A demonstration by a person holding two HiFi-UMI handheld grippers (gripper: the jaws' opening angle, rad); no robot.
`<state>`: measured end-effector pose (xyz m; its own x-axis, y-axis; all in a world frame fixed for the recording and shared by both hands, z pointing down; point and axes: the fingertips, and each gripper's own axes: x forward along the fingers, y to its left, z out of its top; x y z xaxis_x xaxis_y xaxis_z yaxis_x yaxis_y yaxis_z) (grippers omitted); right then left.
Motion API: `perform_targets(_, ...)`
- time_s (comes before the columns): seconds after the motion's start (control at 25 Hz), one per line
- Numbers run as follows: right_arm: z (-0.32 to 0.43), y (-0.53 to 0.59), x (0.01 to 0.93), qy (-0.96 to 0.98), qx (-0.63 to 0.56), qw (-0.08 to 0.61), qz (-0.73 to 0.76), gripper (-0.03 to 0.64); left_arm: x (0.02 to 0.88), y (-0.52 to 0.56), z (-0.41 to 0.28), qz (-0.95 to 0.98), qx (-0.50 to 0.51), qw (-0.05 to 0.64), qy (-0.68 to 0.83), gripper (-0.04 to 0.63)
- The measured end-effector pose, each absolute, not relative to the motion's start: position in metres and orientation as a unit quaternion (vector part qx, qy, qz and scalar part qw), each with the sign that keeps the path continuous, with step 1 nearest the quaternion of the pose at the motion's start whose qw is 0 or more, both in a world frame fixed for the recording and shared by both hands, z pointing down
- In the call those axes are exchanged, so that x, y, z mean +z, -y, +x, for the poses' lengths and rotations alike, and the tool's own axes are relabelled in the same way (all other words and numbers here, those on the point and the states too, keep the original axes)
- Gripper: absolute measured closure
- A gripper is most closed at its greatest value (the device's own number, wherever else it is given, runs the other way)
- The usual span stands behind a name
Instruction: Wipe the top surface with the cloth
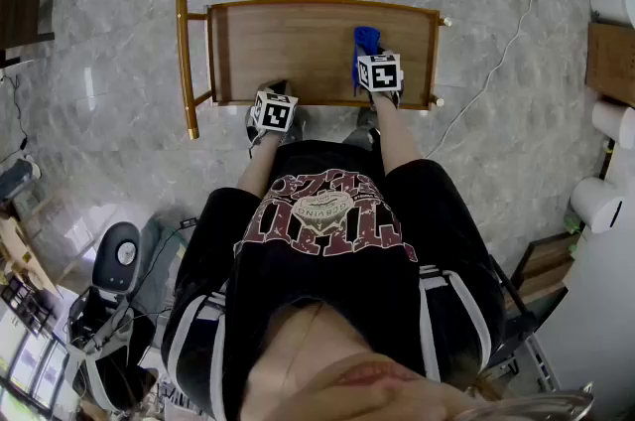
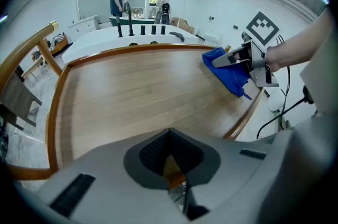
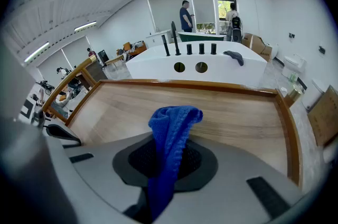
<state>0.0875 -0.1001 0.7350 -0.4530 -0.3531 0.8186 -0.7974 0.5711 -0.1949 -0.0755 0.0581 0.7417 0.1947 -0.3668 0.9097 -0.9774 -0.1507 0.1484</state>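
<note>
Two tools, right one first: right gripper point(image 2: 224, 61) clamped on the bunched blue cloth point(image 3: 171, 128), down on the near-right part of the wooden top point(image 1: 288, 47). Left gripper point(image 2: 169, 159) drawn together on nothing, at the near edge. Likely the wipe's start; next, press flat and sweep left across the bare wood.

Rough knitted blue cloth point(image 3: 171, 128); top surface point(image 1: 288, 47) smooth matt wood; floor point(image 1: 119, 62) glossy marble-look.
</note>
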Motion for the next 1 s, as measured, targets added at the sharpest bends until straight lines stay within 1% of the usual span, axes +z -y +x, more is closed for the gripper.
perform_targets(1.0,-0.021,0.079,0.736,0.844,0.263,0.396,0.249,0.558,0.738,-0.091,-0.127,0.612,0.349,0.429,0.566,0.549)
